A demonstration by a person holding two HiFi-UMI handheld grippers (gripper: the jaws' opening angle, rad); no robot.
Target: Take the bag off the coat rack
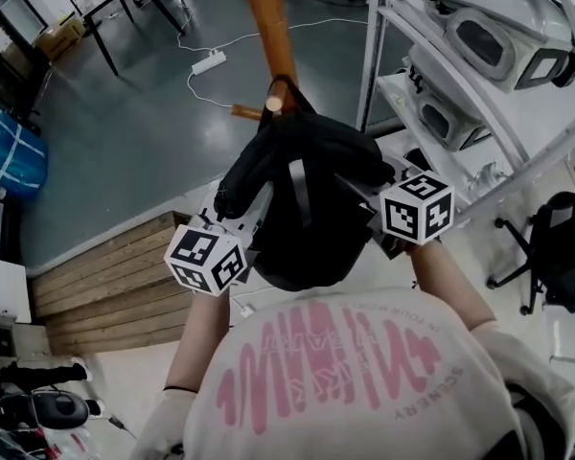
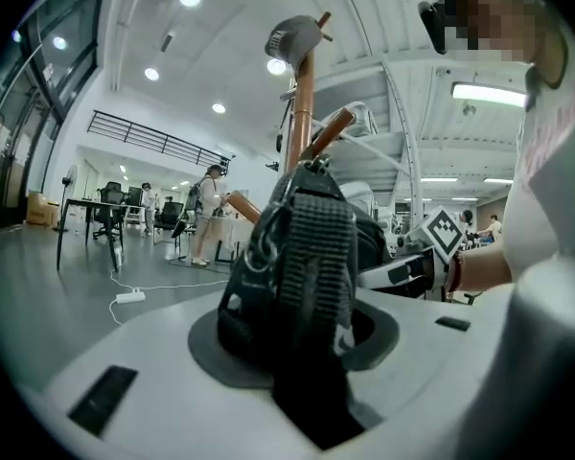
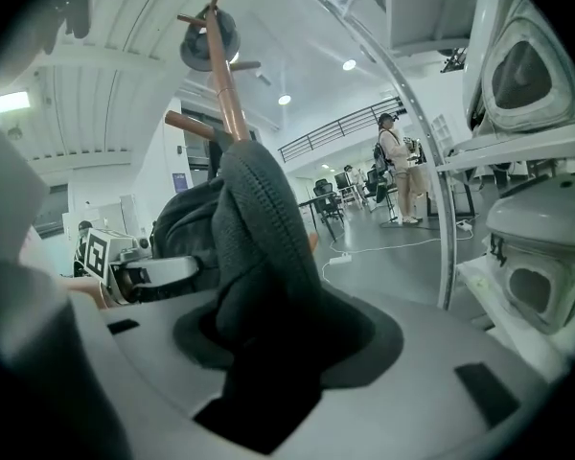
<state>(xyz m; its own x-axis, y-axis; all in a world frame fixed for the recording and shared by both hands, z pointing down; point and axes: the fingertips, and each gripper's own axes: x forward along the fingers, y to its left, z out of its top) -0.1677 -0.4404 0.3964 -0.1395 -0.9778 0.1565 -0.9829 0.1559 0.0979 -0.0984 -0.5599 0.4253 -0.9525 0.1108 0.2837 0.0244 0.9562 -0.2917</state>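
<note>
Hanging from a peg (image 1: pixel 275 105) of the rack (image 1: pixel 266 27), the bag (image 1: pixel 302 199) sags between our two grippers. We have the left gripper (image 1: pixel 252 220) clamped on its ribbed strap (image 2: pixel 311 257) and the right gripper (image 1: pixel 372 199) clamped on its padded strap (image 3: pixel 259 228). We judge it soft, floppy and fairly light. The straps high up are the sound hold, since the body would only crumple.
</note>
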